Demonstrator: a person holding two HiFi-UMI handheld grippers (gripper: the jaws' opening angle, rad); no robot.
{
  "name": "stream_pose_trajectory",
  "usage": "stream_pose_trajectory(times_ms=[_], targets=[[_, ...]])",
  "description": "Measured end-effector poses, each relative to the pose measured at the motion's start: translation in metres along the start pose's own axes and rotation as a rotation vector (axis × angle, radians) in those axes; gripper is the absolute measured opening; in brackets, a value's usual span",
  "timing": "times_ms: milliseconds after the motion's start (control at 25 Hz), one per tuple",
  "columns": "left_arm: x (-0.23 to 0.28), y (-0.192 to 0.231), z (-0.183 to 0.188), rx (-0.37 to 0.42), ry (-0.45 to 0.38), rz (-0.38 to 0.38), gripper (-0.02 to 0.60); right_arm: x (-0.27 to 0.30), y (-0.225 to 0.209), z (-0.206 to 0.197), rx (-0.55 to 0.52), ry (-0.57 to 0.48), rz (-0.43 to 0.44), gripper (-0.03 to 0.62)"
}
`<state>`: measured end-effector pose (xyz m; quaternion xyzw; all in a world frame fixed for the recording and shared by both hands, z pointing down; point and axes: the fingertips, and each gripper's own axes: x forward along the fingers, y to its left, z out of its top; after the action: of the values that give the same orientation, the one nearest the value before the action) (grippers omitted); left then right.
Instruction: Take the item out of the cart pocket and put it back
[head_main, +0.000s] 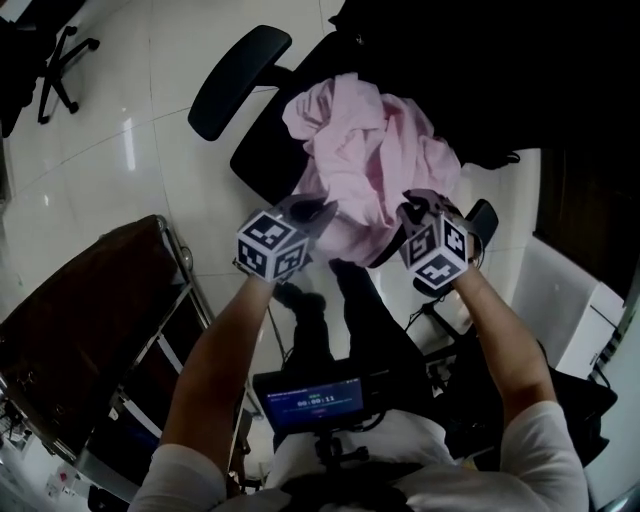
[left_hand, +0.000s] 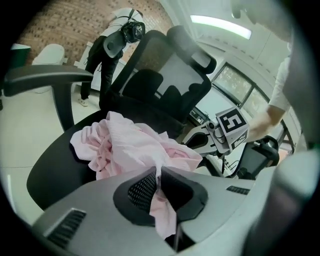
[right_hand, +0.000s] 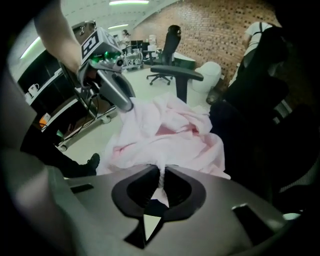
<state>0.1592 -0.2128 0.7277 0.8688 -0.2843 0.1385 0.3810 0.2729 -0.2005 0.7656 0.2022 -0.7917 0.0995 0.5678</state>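
Two pinches on one pink garment (head_main: 370, 140) — the left gripper (left_hand: 159, 176) and the right gripper (right_hand: 161, 174) each have their jaws clamped on a fold of its cloth. Its bulk lies heaped on one black office chair (head_main: 262, 165) — one dark cart (head_main: 90, 300) stands nearby.

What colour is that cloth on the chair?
The cloth is pale pink; the head view shows it best.

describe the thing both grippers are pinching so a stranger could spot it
Find the black office chair in the middle of the head view. Heaped on its seat lies a crumpled pink cloth, its near edge pinched by the left gripper and the right gripper. Nothing else in view is pink or crumpled.
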Motion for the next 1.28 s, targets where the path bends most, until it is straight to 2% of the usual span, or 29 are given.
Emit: stream_pose_trajectory(times_ms=[240,560,880,1280], targets=[[-0.027,-0.024,0.052,-0.011,-0.143,0.006,0.015,-0.044,-0.021,0.026,0.107,-0.139,-0.067,0.025],[-0.069,-0.066,0.125,0.031,-0.318,0.01,0.014,-0.129,-0.052,0.079,0.208,-0.355,-0.15,0.023],[-0.116,-0.105,0.182,0.074,-0.456,0.018,0.014,-0.195,-0.062,0.119,0.239,-0.503,-0.189,0.023],[-0.176,-0.168,0.229,0.14,-0.593,0.02,0.014,-0.283,-0.067,0.166,0.256,-0.689,-0.237,0.023]])
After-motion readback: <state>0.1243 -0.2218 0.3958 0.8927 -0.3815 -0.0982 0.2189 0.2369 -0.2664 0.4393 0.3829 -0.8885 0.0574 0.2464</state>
